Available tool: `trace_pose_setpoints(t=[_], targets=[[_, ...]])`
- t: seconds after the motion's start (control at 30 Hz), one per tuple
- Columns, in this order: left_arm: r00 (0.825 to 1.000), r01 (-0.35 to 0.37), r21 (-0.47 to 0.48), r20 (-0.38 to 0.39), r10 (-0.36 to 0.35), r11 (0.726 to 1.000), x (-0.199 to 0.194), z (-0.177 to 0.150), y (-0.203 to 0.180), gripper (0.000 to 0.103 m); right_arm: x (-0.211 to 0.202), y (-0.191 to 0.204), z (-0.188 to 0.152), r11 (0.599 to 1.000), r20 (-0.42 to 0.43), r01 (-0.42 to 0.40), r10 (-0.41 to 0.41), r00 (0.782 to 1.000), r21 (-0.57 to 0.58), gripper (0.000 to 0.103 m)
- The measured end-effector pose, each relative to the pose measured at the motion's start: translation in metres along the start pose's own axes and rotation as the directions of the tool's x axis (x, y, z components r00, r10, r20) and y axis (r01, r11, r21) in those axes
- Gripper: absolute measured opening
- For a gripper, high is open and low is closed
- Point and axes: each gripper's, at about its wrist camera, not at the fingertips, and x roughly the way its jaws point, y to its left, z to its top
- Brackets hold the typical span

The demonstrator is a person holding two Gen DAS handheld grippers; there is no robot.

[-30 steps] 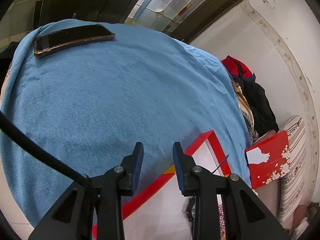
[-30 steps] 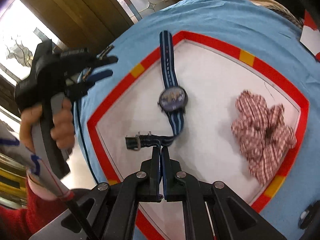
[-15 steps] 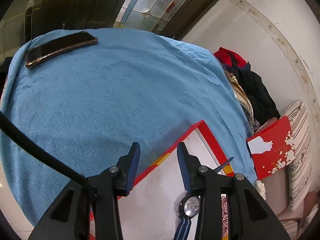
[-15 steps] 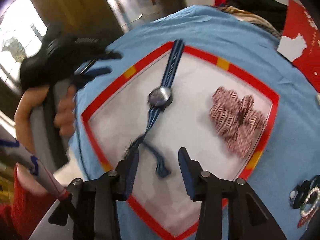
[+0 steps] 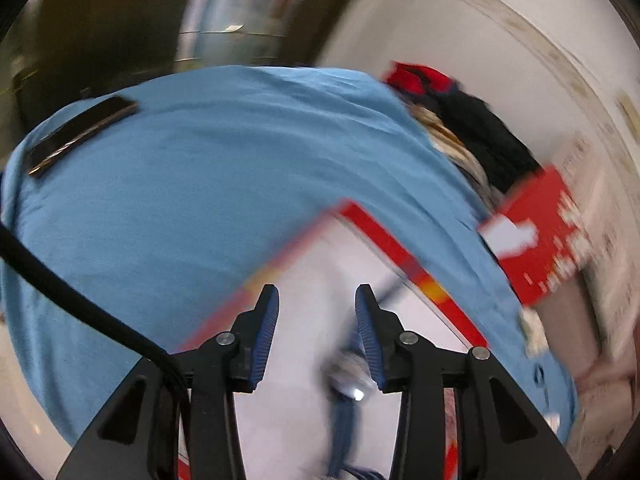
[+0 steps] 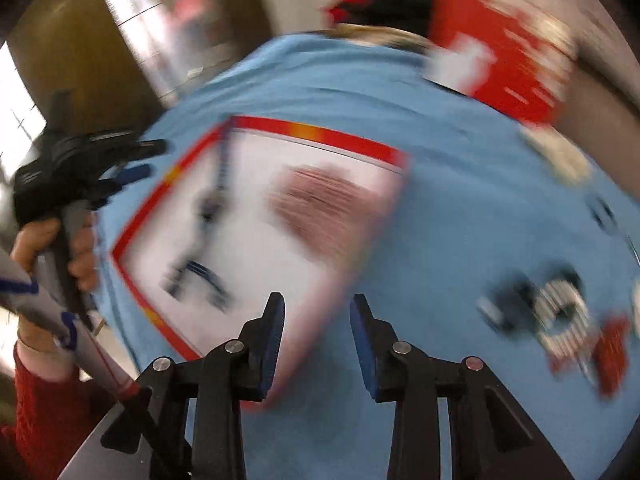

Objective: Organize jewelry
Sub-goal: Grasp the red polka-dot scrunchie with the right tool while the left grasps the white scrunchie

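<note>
A white tray with a red rim point(image 6: 320, 135) lies on the blue cloth point(image 6: 460, 216). In it lie a blue-strapped watch point(image 6: 208, 210) and a red-checked scrunchie point(image 6: 328, 204), both blurred. The tray also shows in the left wrist view point(image 5: 384, 236), with the watch point(image 5: 352, 392) low between the fingers. My right gripper point(image 6: 316, 336) is open and empty above the tray's near right corner. My left gripper point(image 5: 316, 332) is open and empty over the tray's left part; it also shows in the right wrist view point(image 6: 132, 160). Blurred loose jewelry point(image 6: 560, 316) lies on the cloth at right.
A dark phone point(image 5: 80, 134) lies at the cloth's far left. A red gift box point(image 5: 536, 236) and a pile of clothes point(image 5: 476, 128) stand beyond the cloth's right edge. A small pale item point(image 6: 560, 156) lies near the box.
My right gripper opened, let go of the watch strap, and swung right, away from the tray toward the loose jewelry. My left gripper moved further over the tray, staying open.
</note>
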Motion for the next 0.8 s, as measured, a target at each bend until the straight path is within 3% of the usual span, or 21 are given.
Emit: trace_pose_setpoints(t=[0.1,0.23,0.33,0.43,0.57,0.8], targets=[[0.994,0.101,0.089,-0.042,-0.097,0.991,-0.007,-0.022,-0.039,0.043,-0.031,-0.076,-0.038,0.98,-0.022,0.1,-0.097,0.995,0.174,0.037],[0.98,0.195,0.245,-0.091,-0.177,0.95,-0.014,-0.064,-0.099,0.046,-0.075,-0.149,-0.08,0.926,-0.023,0.223,-0.227,0.974,0.304,0.039],[0.968,0.239,0.374,-0.165,-0.19,0.896,-0.008,-0.107,-0.143,0.046,-0.101,-0.184,-0.105,0.896,-0.005,0.24,-0.257,0.966,0.373,0.045],[0.947,0.293,0.401,-0.244,-0.207,0.868,0.002,-0.135,-0.164,0.046,-0.113,-0.206,-0.123,0.882,0.017,0.243,-0.273,0.962,0.405,0.048],[0.924,0.322,0.4,-0.328,-0.194,0.858,0.018,-0.159,-0.183,0.04,-0.112,-0.226,-0.133,0.879,0.052,0.203,-0.248,0.967,0.431,0.048],[0.921,0.311,0.459,-0.362,-0.145,0.832,0.031,-0.181,-0.222,0.04,-0.096,-0.252,-0.124,0.886,0.108,0.186,-0.254,0.961,0.425,0.05]])
